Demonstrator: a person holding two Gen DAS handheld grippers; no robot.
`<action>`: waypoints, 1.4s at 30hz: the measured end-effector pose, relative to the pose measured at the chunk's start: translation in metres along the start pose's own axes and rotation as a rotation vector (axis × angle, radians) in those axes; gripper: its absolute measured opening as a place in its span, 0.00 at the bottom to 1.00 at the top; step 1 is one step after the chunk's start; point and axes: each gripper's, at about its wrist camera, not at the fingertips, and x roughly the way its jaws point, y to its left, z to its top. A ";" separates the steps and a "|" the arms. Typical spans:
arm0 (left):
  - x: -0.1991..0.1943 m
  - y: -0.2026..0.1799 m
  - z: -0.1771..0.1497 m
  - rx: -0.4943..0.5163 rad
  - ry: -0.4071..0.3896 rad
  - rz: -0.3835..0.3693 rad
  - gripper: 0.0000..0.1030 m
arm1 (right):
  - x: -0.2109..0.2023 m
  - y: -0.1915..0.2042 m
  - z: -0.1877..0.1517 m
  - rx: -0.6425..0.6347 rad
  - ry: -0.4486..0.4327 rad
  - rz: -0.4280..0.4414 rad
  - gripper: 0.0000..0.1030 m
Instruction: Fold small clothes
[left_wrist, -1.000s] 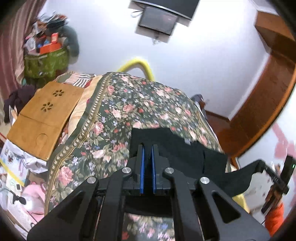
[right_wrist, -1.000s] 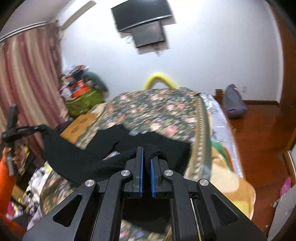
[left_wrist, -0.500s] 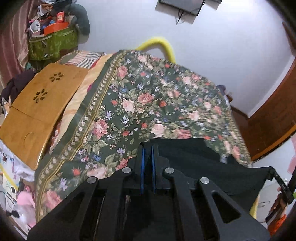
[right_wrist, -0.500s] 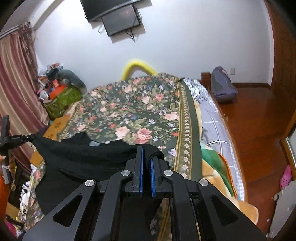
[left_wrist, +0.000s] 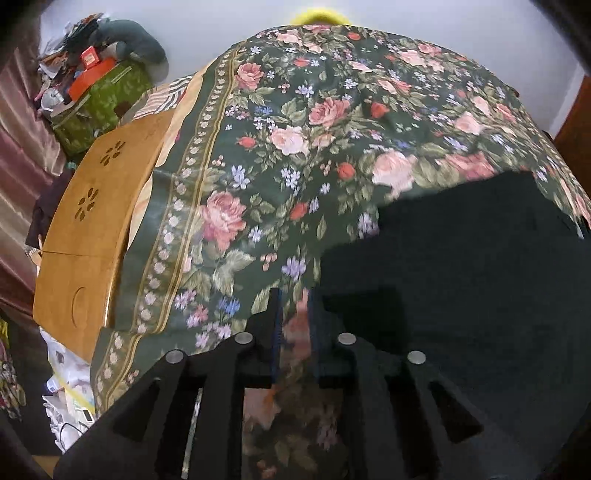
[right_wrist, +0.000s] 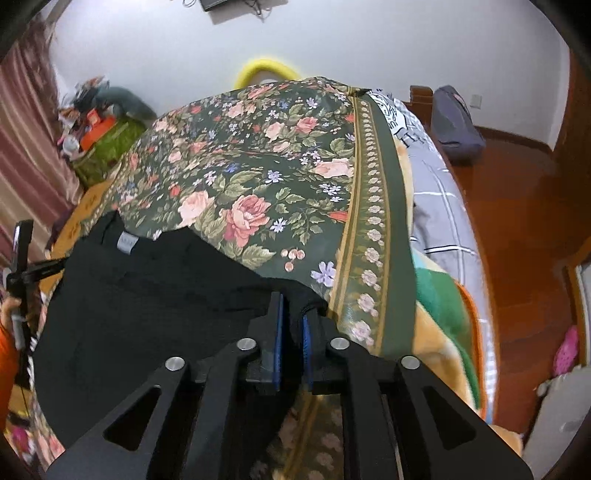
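Left wrist view: garment (left_wrist: 461, 295) now off left gripper (left_wrist: 295, 321), jaws opening, empty. Right gripper (right_wrist: 291, 325) opening, black cloth between; garment flat at 9 o'clock.

grey garment label (right_wrist: 127, 243) blurred, no text readable

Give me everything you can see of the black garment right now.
The black garment is soft, dark, knit-looking cloth, spread mostly flat on the floral bedspread, with a grey label near its far edge. One corner sits between the pads of the right gripper, whose jaws are opening. The left gripper is also opening; through its gap only bedspread shows, with the garment beside it.
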 end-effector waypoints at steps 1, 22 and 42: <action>-0.005 0.001 -0.004 0.000 -0.007 -0.012 0.20 | -0.009 0.004 -0.003 -0.020 -0.011 -0.047 0.39; -0.049 -0.109 -0.038 0.244 -0.053 -0.121 0.69 | 0.025 0.106 -0.037 -0.211 0.030 0.105 0.54; -0.043 -0.039 0.076 -0.005 -0.166 0.006 0.78 | 0.019 0.060 0.060 -0.057 -0.136 0.014 0.53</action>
